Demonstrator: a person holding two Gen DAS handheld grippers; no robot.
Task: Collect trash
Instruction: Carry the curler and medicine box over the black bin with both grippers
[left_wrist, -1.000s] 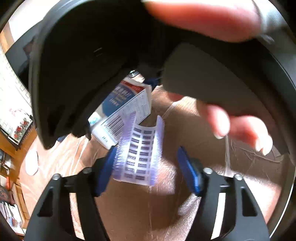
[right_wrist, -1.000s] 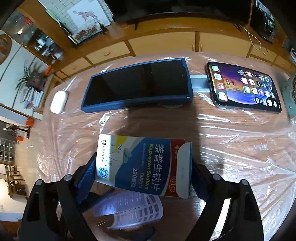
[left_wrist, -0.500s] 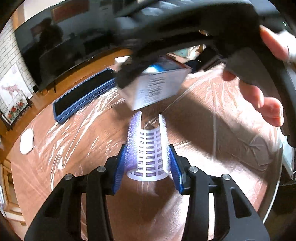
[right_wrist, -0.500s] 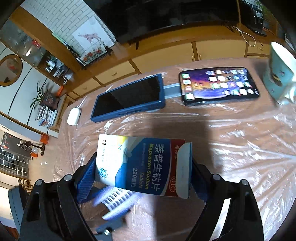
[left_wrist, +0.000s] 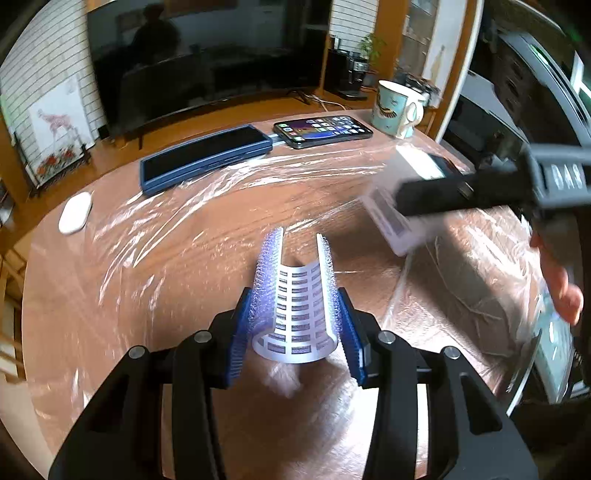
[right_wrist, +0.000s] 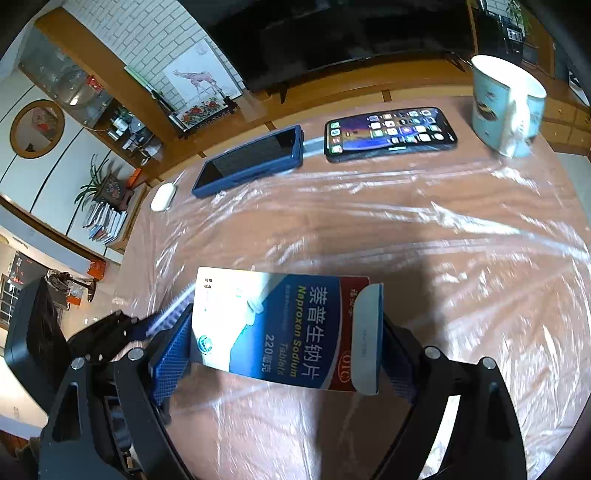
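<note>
Table (left_wrist: 184, 266): two phones (left_wrist: 321, 129), one mug (left_wrist: 393, 107), one mouse (left_wrist: 75, 212).

So the hair roller (left_wrist: 295, 314) is white with a grid of dark slots and purplish bristly edges, the pill box (right_wrist: 284, 328) is blue, white and red with yellow-green lettering, both gripper pads (left_wrist: 349, 339) are blue, and the mug (right_wrist: 506, 107) is teal and white on the brown wood-grain worktop (right_wrist: 369, 236).

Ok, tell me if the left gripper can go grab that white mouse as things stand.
Probably not yet. The path across the table to the mouse looks free, but the left gripper is shut on the hair roller, so its jaws are occupied until it drops that.
</note>
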